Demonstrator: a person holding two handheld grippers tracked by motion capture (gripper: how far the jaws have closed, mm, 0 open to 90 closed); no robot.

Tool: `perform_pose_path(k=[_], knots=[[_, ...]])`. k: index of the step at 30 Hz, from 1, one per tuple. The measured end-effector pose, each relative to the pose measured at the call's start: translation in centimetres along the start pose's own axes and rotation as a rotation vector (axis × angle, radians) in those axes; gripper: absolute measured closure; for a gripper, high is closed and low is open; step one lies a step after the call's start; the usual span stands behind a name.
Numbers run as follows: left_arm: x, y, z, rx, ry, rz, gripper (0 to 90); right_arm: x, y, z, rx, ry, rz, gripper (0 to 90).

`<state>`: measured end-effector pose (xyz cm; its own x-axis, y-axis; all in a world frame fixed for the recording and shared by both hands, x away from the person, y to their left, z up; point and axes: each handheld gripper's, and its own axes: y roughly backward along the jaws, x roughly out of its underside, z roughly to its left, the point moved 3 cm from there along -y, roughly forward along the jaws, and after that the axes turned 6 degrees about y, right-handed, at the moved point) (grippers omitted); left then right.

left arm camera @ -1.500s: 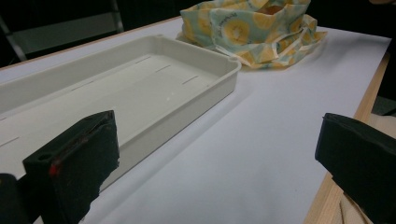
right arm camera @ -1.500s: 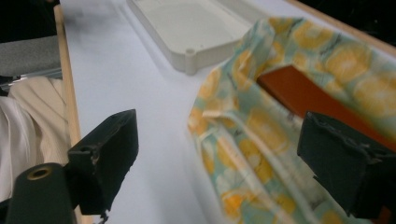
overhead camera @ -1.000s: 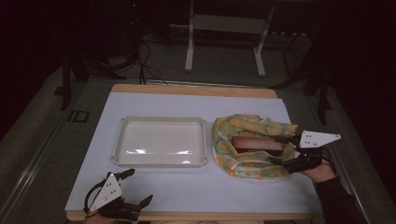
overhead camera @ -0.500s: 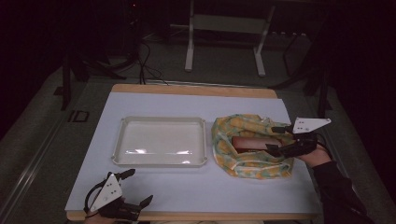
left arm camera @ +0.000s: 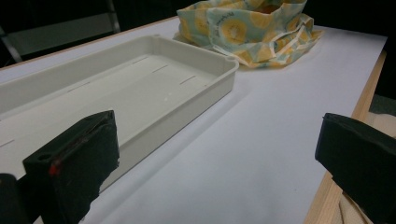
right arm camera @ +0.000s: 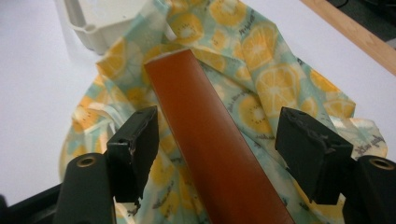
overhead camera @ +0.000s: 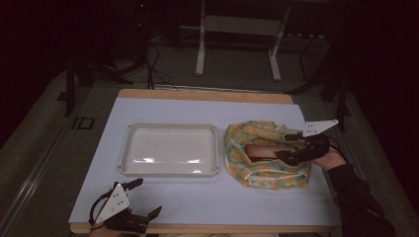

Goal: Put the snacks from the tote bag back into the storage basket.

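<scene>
A fabric bag printed with orange slices (overhead camera: 267, 155) lies on the right half of the white table; it lies past the tray's corner as the bag (left arm camera: 247, 28) in the left gripper view. A long brown box (overhead camera: 264, 151) lies in the bag's opening. My right gripper (overhead camera: 291, 146) hangs open over the box's right end, one jaw on each side of the box (right arm camera: 210, 135), with gaps between the jaws and the box. My left gripper (overhead camera: 146, 197) rests open near the table's front left edge, with nothing between its jaws.
An empty shallow white tray (overhead camera: 170, 150) sits at the table's middle, left of the bag, its tray wall (left arm camera: 196, 100) close to my left gripper. The table's wooden edge (left arm camera: 369, 93) runs along the front. Beyond the table stands a dark floor with a metal frame (overhead camera: 237, 39).
My right gripper has moved from the bag's right edge inward and to the left, over the brown box. The left gripper has stayed put.
</scene>
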<state>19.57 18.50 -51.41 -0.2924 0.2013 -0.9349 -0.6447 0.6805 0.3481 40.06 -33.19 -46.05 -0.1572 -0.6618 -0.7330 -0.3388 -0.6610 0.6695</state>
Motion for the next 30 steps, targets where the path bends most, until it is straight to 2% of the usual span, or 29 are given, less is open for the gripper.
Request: perform_pose_path(k=[5,12,22,30], knots=[[0.0,0.0,0.0,-0.001,-0.002,0.003,0.0,0.3,-0.9,-0.3,-0.017,-0.001,0.037,30.3],[0.1,0.0,0.0,0.002,-0.003,0.007,0.0,0.8,-2.2,-0.5,-0.031,0.007,0.116,30.2],[0.1,0.0,0.0,0.004,-0.003,0.01,0.0,1.3,-3.4,-0.9,-0.031,0.012,0.2,28.7],[0.1,-0.1,0.0,0.006,-0.004,0.012,0.0,1.4,-3.9,-1.1,-0.02,0.04,0.266,25.9]])
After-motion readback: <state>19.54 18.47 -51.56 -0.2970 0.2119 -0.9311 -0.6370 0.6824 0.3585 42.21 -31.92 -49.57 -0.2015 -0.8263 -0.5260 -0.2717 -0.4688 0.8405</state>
